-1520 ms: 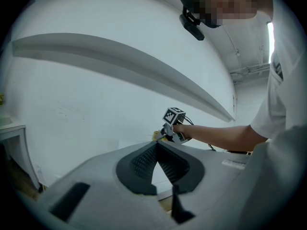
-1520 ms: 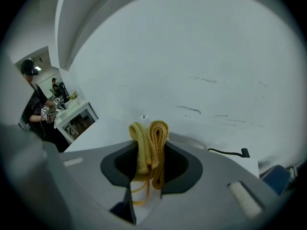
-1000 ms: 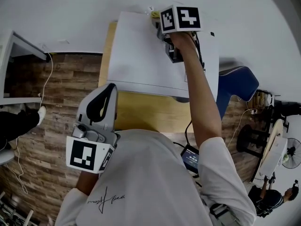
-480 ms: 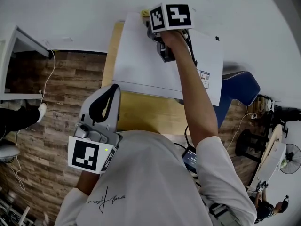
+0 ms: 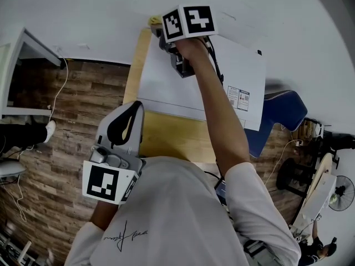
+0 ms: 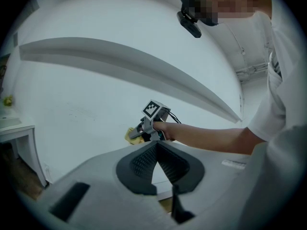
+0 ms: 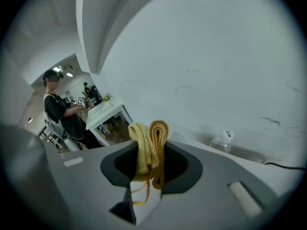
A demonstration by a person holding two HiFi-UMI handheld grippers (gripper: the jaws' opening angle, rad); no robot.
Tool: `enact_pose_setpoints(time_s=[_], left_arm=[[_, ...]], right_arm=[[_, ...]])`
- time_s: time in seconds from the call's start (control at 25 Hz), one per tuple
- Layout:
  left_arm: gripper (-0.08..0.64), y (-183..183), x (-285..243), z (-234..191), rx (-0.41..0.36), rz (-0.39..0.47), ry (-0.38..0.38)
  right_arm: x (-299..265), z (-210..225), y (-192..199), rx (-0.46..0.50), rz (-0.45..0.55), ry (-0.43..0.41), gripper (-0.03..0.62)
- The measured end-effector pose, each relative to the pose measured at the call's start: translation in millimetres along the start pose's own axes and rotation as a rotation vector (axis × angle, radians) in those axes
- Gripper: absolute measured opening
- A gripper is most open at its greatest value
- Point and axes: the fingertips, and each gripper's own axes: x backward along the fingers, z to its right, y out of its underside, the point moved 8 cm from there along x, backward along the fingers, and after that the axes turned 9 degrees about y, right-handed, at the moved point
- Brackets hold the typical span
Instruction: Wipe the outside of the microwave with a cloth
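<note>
The white microwave stands on a wooden table against a white wall. My right gripper reaches over its top to the far left corner, shut on a folded yellow cloth. The right gripper view shows the cloth pinched between the jaws and sticking up past them, close to the wall. From the left gripper view, the right gripper and cloth sit at the microwave's far edge. My left gripper hangs back by my chest, off the microwave, jaws closed together with nothing in them.
A blue chair stands to the right of the table. A white desk is at the left over the wood floor. A plastic bottle lies by the wall. A person stands at another table in the background.
My right gripper has slid the cloth leftward along the back of the microwave top toward its far left corner. The left gripper has stayed in place.
</note>
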Motion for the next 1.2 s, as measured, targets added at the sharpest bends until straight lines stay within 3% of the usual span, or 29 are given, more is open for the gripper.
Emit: enact_pose_setpoints(time_s=[0.2, 0.36, 0.64, 1.2], left_arm=[[-0.006, -1.7, 2.8, 2.0, -0.006, -0.007, -0.005], [-0.006, -3.0, 4.6, 5.0, -0.014, -0.002, -0.001], [-0.006, -2.4, -0.5, 10.7, -0.026, -0.001, 0.019], [-0.006, 0.8, -32.6, 44.7, -0.051, -0.031, 0.109]], right_arm=[[12.8, -14.9, -3.8, -0.039, 0.037, -0.128, 0.117], [40.8, -9.6, -10.8, -0.042, 0.095, -0.133, 0.117], [83.0, 36.9, 0.4, -0.078, 0.145, -0.056, 0.117], [179.1, 170.6, 65.0, -0.181, 0.162, 0.219, 0.117]])
